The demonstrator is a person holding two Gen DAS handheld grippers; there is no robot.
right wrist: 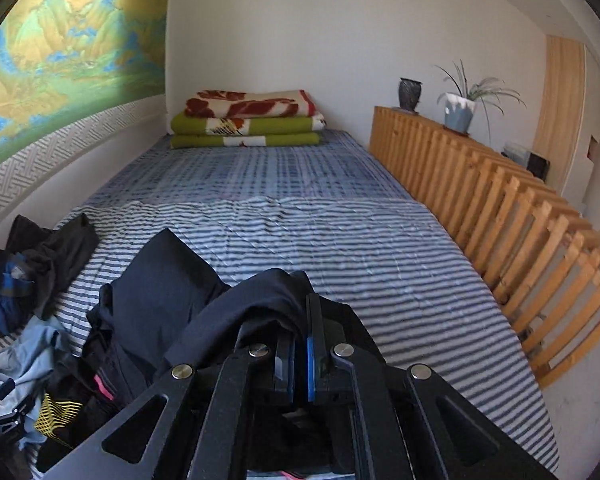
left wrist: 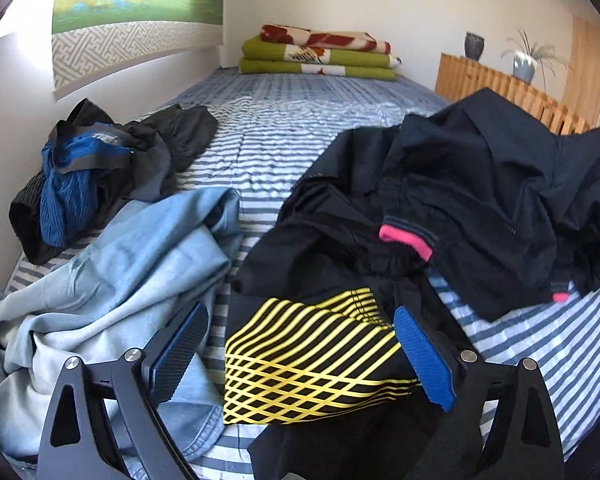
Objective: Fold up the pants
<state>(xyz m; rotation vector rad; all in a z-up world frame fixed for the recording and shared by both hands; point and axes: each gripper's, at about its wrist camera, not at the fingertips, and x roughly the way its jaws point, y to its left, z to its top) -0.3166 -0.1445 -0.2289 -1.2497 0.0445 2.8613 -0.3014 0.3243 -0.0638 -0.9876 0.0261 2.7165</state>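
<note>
- On the striped bed (right wrist: 380,264), right gripper (right wrist: 300,332) tilts downward, clamped on the dark navy pants (left wrist: 480,184).
- Left gripper (left wrist: 300,352) tilts downward, spread wide above the yellow-striped black garment (left wrist: 312,360), gripping nothing.

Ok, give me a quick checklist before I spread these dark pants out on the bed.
1. Right claw shut on dark pants: ok.
2. Left claw open, free to grab: ok.
3. Yellow-striped cloth lies between its fingers, ungripped: ok.
4. Waistband found, pink trim showing: ok.
5. Flat room on striped bedspread ahead: ok.
6. Pants free of the light blue garment: cannot tell.
</note>
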